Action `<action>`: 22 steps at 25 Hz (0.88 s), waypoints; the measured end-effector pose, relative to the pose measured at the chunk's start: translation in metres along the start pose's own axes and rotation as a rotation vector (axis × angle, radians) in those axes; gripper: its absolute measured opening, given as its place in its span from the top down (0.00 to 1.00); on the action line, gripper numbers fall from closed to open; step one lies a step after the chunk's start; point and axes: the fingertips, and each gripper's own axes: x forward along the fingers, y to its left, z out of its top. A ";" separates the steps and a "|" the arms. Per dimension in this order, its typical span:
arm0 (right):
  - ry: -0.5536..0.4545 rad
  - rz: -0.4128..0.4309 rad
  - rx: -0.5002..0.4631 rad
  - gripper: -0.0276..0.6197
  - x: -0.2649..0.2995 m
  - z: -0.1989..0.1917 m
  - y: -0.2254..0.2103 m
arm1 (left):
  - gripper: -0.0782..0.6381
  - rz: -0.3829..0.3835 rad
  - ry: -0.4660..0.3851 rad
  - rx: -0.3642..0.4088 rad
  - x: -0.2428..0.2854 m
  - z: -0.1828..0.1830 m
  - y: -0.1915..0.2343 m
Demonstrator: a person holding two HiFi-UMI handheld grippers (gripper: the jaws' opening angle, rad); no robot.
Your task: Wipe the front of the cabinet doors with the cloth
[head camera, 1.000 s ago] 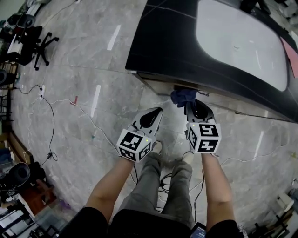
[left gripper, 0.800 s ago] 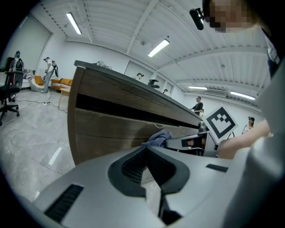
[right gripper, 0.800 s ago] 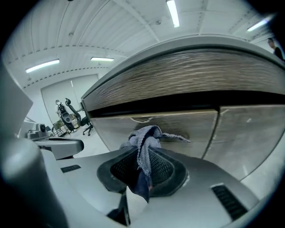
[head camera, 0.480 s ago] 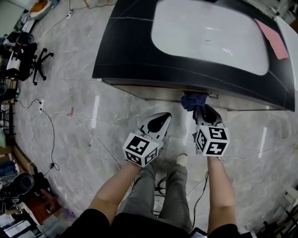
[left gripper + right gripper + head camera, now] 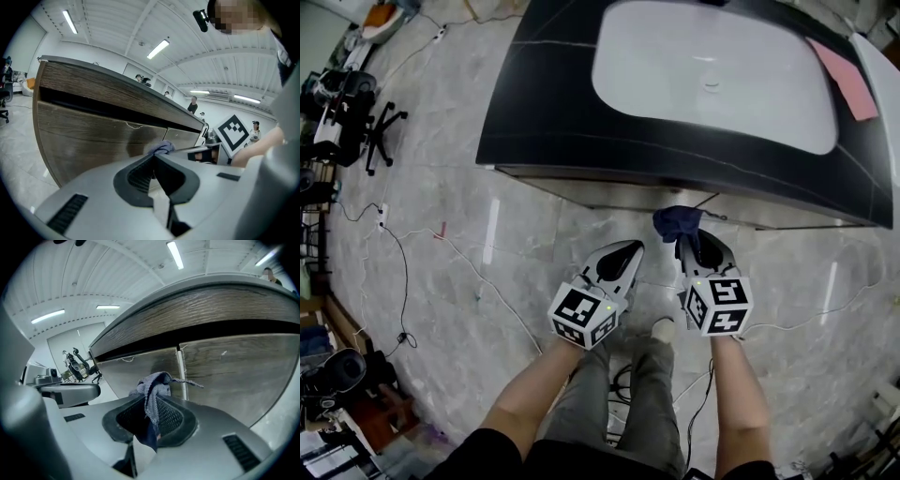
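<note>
The dark blue cloth (image 5: 677,221) is pinched in my right gripper (image 5: 692,239) and bunches up past the jaw tips just short of the cabinet front. In the right gripper view the cloth (image 5: 152,390) hangs before two wood-grain cabinet doors (image 5: 225,376), near the seam between them. My left gripper (image 5: 623,253) is shut with nothing in it, beside the right one and a little farther from the cabinet. The left gripper view shows the cabinet doors (image 5: 93,136), the cloth (image 5: 161,149) and the right gripper's marker cube (image 5: 233,132).
The cabinet carries a black counter (image 5: 553,103) with a white sink basin (image 5: 712,70) and a pink cloth (image 5: 842,64) at its right end. Cables (image 5: 403,234) trail over the grey tiled floor at the left, by an office chair (image 5: 366,122). The person's legs (image 5: 619,394) stand below the grippers.
The view has shifted so more of the counter shows. My right gripper with the cloth has come slightly back and left from the cabinet front; the left gripper stays shut beside it.
</note>
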 end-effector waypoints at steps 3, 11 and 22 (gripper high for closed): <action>0.016 0.020 -0.005 0.85 0.015 -0.004 0.016 | 0.88 0.009 -0.003 -0.002 -0.011 -0.002 0.017; 0.057 0.081 -0.035 0.85 0.072 -0.020 0.089 | 0.88 0.089 0.002 -0.002 -0.062 -0.024 0.097; 0.120 0.148 -0.174 0.85 0.163 -0.032 0.182 | 0.88 0.234 0.010 0.000 -0.112 -0.049 0.206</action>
